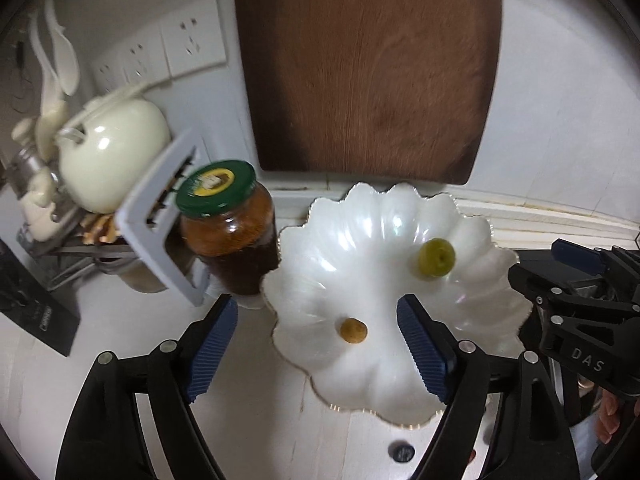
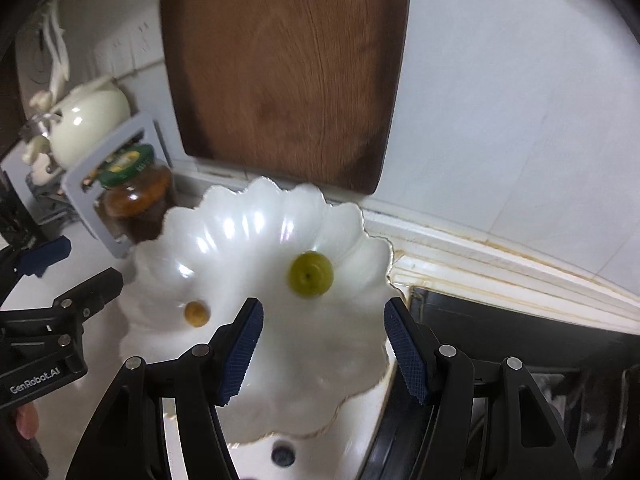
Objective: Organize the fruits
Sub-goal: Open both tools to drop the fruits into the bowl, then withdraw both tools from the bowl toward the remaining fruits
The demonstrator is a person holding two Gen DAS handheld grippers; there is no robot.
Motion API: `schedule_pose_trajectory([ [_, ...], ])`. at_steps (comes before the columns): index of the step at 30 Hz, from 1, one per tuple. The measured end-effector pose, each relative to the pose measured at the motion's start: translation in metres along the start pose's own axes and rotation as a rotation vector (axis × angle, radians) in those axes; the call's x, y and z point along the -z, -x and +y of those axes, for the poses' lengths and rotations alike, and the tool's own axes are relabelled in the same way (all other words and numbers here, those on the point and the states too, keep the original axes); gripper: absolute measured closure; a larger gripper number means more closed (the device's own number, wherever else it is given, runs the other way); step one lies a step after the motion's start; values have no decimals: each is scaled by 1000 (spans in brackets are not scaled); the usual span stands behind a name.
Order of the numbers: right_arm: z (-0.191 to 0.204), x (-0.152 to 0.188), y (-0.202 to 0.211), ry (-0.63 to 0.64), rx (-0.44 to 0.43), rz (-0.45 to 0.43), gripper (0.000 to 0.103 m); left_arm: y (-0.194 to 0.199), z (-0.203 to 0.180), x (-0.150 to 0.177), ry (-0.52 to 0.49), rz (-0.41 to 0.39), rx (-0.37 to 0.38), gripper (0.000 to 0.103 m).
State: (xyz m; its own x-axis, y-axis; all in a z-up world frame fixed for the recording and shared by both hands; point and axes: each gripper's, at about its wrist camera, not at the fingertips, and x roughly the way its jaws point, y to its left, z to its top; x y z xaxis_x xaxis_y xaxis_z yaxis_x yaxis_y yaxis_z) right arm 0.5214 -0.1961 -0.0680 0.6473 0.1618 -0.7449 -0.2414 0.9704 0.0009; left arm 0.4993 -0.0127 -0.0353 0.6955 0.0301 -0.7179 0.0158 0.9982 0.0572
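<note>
We have both claws hovering empty over the white, pearly, scallop-edged glass dish (image 1: 384, 248), and both fruits lie inside it. Our left gripper (image 1: 318, 350) has its ribbed blue pads spread wide with nothing between them. Our right gripper (image 2: 323, 350) is likewise spread and holds nothing.

In the left wrist view, the round green fruit with a dimpled stem end (image 1: 436, 258) lies at about 2 o'clock in the dish, on the sloping fluted wall. The small, dull orange-yellow fruit (image 1: 353, 331) sits at about 7 o'clock, near the front rim. The two are well apart. We judge the dish is the collecting place, its raised wavy rim keeping round fruit from rolling onto the pale counter (image 1: 256, 420).

The dish stands against the back edge of the counter, just before the large dark brown wooden cutting board (image 1: 368, 68), which leans upright on the white wall. At 9 o'clock of the dish, close beside it, is a glass jar of brown preserve with a green lid (image 1: 230, 232). A grey slotted rack (image 1: 160, 216) and a cream ceramic teapot (image 1: 112, 156) stand farther left.

No loose fruit shows on the counter in either view, so we judge the sorting may be nearly finished.
</note>
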Motion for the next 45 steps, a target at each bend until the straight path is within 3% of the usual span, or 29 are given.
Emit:
schedule_pose_trajectory([
  [8, 9, 15, 55, -7, 28, -75, 39, 59, 6, 24, -35, -88, 23, 19],
  [26, 42, 78, 151, -53, 48, -200, 39, 150, 25, 81, -71, -197, 116, 19],
  [37, 57, 120, 182, -65, 64, -269, 39, 180, 24, 117, -131, -237, 129, 19],
  [45, 62, 151, 188, -85, 89, -240, 39, 182, 22, 145, -143, -226, 155, 19],
])
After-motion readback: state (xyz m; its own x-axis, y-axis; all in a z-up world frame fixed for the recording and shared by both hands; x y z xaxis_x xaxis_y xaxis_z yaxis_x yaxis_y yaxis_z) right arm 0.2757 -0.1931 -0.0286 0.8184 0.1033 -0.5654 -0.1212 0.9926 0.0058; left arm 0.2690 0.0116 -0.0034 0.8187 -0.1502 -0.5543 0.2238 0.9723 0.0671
